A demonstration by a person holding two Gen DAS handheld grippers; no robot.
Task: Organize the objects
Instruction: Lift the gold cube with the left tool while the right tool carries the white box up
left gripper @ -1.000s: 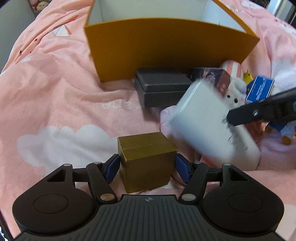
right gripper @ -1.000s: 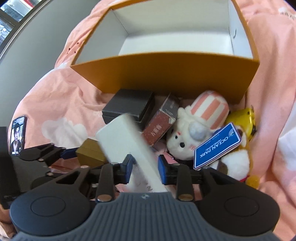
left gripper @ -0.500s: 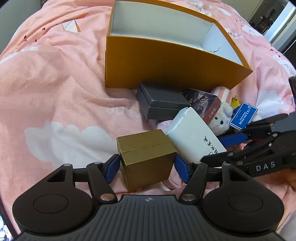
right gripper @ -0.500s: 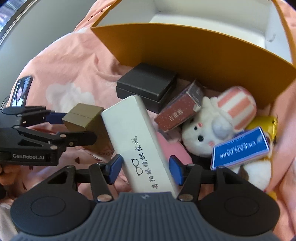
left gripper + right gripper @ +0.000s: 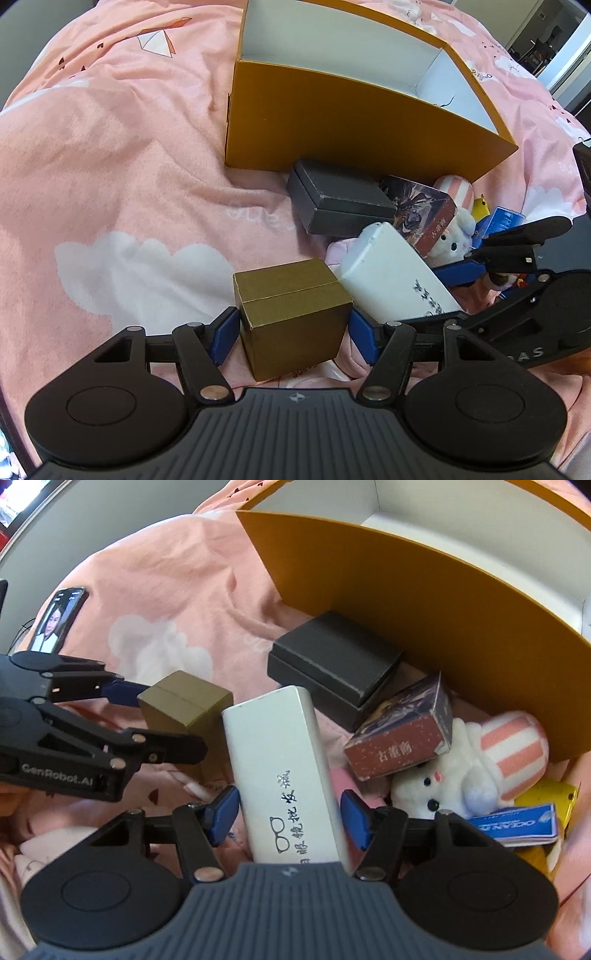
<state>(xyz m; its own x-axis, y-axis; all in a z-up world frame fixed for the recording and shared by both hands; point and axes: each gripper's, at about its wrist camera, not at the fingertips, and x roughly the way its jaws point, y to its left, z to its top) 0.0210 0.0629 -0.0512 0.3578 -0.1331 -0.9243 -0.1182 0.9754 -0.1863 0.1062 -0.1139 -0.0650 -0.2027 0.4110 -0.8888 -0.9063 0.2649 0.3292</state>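
My left gripper (image 5: 294, 332) is shut on a small gold cube box (image 5: 291, 314), both blue pads against its sides just above the pink bedding. The gold box (image 5: 184, 701) and left gripper (image 5: 159, 720) also show at the left of the right wrist view. A long white glasses case (image 5: 284, 760) with black writing lies between the fingers of my right gripper (image 5: 290, 808). Those jaws are opening and the pads stand clear of the case. The case (image 5: 391, 280) leans beside the gold box. Behind stands an open orange box (image 5: 332, 125), white inside.
In front of the orange box (image 5: 424, 620) lie a black box (image 5: 332, 664), a red card box (image 5: 402, 738), a white plush bunny (image 5: 461, 775), a blue card (image 5: 517, 823) and a yellow toy (image 5: 546, 797). A phone (image 5: 57, 618) lies far left on the bedding.
My right gripper's jaws have spread and let go of the white case, which was held up tilted and now lies on the bedding. The left gripper still grips the gold box.
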